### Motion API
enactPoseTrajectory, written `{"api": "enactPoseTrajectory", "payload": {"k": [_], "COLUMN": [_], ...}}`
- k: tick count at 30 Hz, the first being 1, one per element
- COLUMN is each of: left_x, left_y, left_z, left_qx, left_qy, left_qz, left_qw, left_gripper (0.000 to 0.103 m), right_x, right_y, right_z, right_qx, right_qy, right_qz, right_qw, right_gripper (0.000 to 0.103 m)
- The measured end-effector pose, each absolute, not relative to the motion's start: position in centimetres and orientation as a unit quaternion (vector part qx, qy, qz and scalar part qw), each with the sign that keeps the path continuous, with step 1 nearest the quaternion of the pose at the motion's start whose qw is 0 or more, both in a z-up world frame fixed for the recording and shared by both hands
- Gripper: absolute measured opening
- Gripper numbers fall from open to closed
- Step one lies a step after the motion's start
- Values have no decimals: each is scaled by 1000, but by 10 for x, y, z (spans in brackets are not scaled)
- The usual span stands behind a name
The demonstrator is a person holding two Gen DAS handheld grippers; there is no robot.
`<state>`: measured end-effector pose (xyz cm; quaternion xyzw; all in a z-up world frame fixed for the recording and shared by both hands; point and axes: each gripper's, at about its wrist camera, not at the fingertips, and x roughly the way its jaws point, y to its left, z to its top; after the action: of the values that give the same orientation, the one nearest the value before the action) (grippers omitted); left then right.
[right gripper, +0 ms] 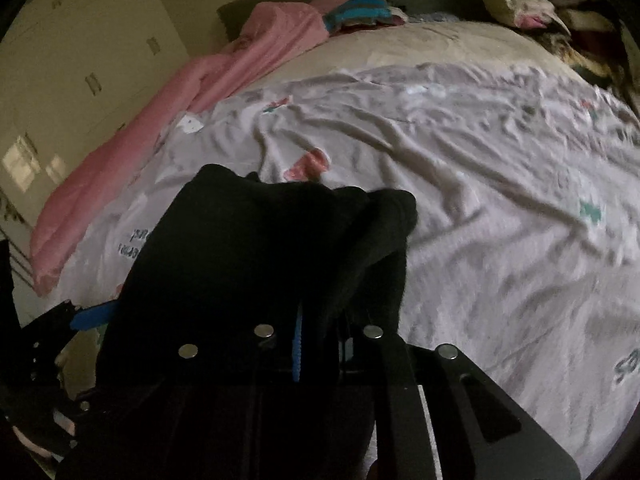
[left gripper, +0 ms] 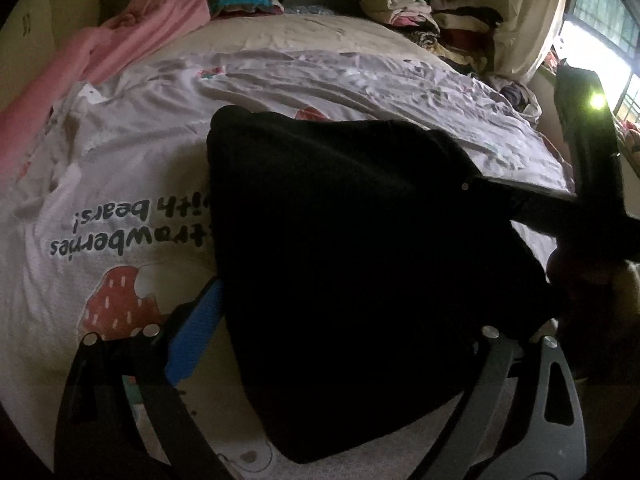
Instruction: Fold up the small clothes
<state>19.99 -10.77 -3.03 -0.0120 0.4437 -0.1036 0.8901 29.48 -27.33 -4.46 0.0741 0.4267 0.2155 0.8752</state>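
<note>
Two hand-held grippers on one black garment [left gripper: 360, 280]; right hand-held gripper [right gripper: 316, 344] clenched on a bunched edge of it, blue pad edge showing in the narrow slot between the fingers, cloth draped over the left finger and piled ahead of the tips; left hand-held gripper [left gripper: 344, 320] has its blue-padded finger [left gripper: 196, 336] at the garment's left edge and the grey finger at the right edge, cloth spanning between and hiding the tips, so cannot tell whether it grips or just straddles; garment hangs low over the bed [left gripper: 320, 36], its far corner lying on the white sheet [left gripper: 132, 152]; sheet is creased, printed with strawberries and upside-down lettering; the right hand-held gripper's black body enters the left wrist view from the right, a small light lit on it; further back a pink blanket [right gripper: 168, 120] runs along the left side; striped folded stack [left gripper: 244, 0] at the head; mixed clothes pile [left gripper: 424, 20] at far right beside a curtain and bright window.
</note>
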Motion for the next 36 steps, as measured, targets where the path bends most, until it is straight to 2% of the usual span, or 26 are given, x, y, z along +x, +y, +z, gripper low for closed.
{"api": "enactPoseTrajectory", "payload": {"k": [2, 3, 5, 7, 12, 15, 17, 23, 27, 30, 36], "left_x": [199, 199, 198, 197, 193, 191, 189, 181, 171, 160, 134], "left_y": [-107, -106, -105, -106, -104, -103, -101, -97, -92, -86, -72], "left_z": [-30, -30, -30, -30, -31, -30, -29, -24, -14, -4, 13], "left_qx": [-12, -13, -17, -18, -25, -28, -31, -34, -34, -33, -40], "left_qy": [444, 445, 446, 446, 447, 446, 446, 441, 430, 417, 394], "left_qz": [-105, -105, -105, -104, -105, -105, -105, -107, -104, -99, -98], "left_qw": [890, 889, 889, 889, 888, 888, 888, 891, 896, 903, 913], "left_gripper": [88, 88, 88, 88, 88, 88, 88, 88, 89, 93, 93], "right_x": [291, 290, 286, 282, 270, 262, 256, 225, 197, 174, 119], "right_y": [-276, -276, -276, -277, -284, -287, -291, -296, -294, -294, -285], "right_z": [-47, -46, -44, -40, -34, -29, -25, -2, 18, 34, 62], "right_qx": [80, 79, 68, 61, 58, 51, 55, 60, 57, 57, 46], "right_qy": [423, 421, 418, 416, 413, 407, 405, 374, 341, 311, 252], "right_qz": [201, 192, 177, 159, 137, 123, 123, 130, 133, 130, 127], "right_qw": [880, 883, 888, 893, 899, 903, 905, 916, 929, 940, 958], "right_gripper": [20, 26, 28, 35, 40, 48, 48, 59, 77, 93, 98]}}
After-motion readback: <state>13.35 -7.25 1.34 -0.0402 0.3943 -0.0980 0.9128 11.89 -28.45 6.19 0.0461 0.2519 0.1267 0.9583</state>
